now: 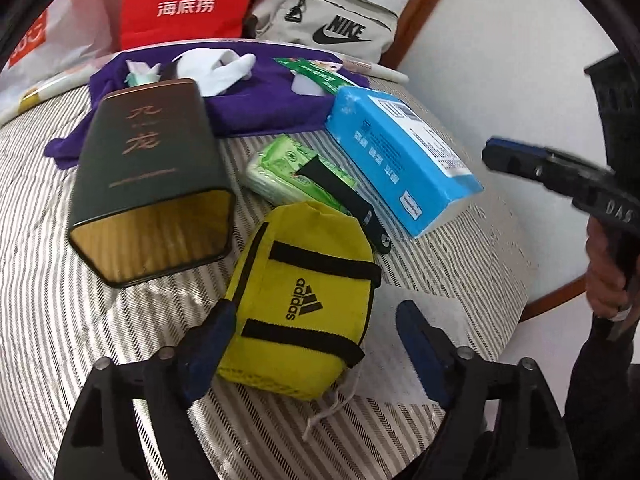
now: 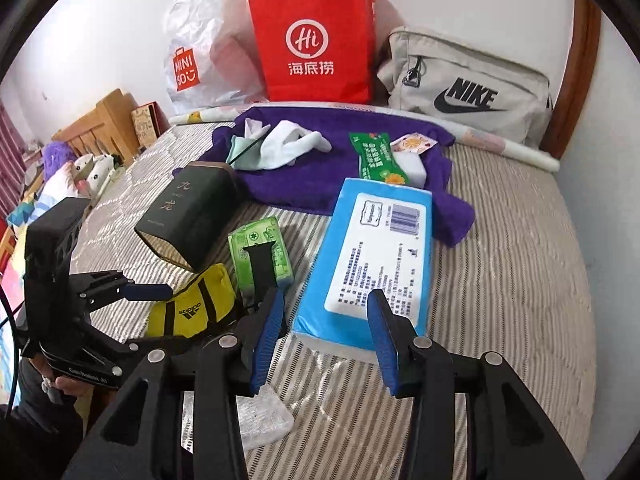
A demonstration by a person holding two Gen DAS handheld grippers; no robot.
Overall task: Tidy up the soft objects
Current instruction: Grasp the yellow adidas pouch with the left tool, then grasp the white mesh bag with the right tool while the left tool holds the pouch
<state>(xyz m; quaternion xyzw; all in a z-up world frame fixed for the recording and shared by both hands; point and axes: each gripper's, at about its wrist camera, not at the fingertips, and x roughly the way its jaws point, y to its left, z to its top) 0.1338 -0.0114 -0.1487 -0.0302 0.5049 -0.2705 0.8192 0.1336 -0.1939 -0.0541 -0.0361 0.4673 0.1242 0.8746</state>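
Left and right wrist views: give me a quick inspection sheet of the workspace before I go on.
Surface: striped bedspread, partly covered by a purple towel.
Job's things: yellow Adidas pouch, blue tissue pack, green tissue packet, white sock on the towel.
Clutter: dark tin lying on its side, black strap across the green packet.
Grippers: left gripper open, straddling the pouch; right gripper open over the near end of the blue pack.
Cables: thin dark cable at the left edge of the right view.
Surroundings: red paper bag, Nike bag, white Miniso bag along the wall.
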